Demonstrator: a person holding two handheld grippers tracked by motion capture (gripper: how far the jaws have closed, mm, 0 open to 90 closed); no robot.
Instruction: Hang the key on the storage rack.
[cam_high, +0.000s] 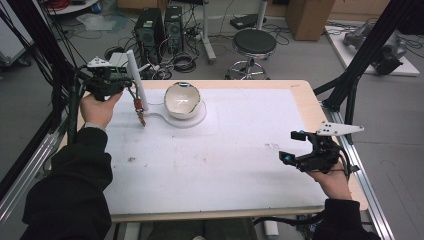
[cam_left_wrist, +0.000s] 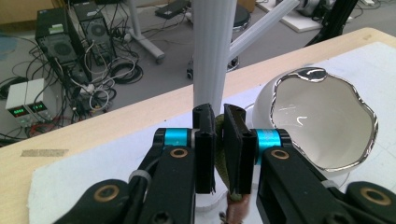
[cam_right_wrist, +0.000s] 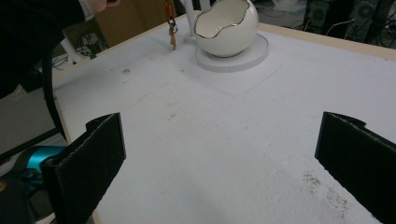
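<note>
The right tongs (cam_high: 296, 146) sit nearest, at the desk's (cam_high: 210, 170) near right corner, held low in the person's right hand (cam_high: 332, 181) with the jaws wide apart and nothing between them. They face diagonally across the bare white mat toward the far left.

Far off along that line, near the desk's far edge, an egg-shaped white bowl (cam_high: 183, 100) with a jagged silver rim rests on a round white base (cam_high: 197, 119). A white post (cam_high: 136, 80) rises just left of the bowl, leaning a little.

The left tongs (cam_left_wrist: 218, 149) hover by that post at the far left corner, jaws nearly together and pinching a thin olive strap (cam_left_wrist: 220, 161). From it a small orange-brown keychain charm (cam_high: 138, 108) hangs straight down, its long axis vertical, its tip just above the mat.

The charm lies just left of the bowl, so the left hand (cam_high: 98, 107) is much the nearer one, and any drop into the bowl likely means a short carry rightward and over the rim. That forearm reaches up along the desk's left edge, wrist raised.
</note>
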